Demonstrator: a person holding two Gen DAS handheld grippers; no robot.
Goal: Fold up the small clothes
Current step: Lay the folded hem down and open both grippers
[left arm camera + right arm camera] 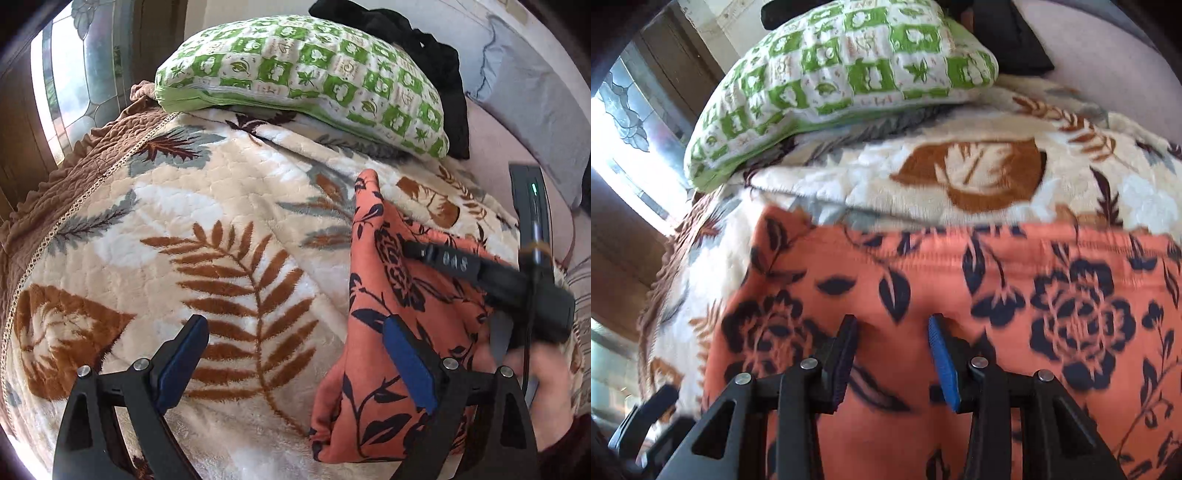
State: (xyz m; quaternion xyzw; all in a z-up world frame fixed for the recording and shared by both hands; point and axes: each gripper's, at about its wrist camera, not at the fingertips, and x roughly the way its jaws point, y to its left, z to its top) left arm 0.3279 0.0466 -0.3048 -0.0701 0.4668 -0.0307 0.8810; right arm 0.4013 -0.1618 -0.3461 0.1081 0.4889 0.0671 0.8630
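Orange floral garment [960,295] lies flat on my leaf-print blanket [221,221], at four o'clock in the left view, with the green pillow [303,77] at twelve. My left claw [295,365] hangs released at its edge; my right claw [892,354] hovers half-parted, gripping nothing, probably to pinch a fold.

Open ground: cream plush blanket with brown fern-leaf print [207,236], a bare stretch left of the orange garment with dark floral print [373,373]; left gripper [295,365] spread wide above it, nothing between its fingers. Far side blocked: green-and-white checked pillow [306,74] lying on the blanket; black crumpled cloth [436,59] behind it. Right side occupied: right gripper [892,358] parted over the garment; grey cushion [532,110] beyond.
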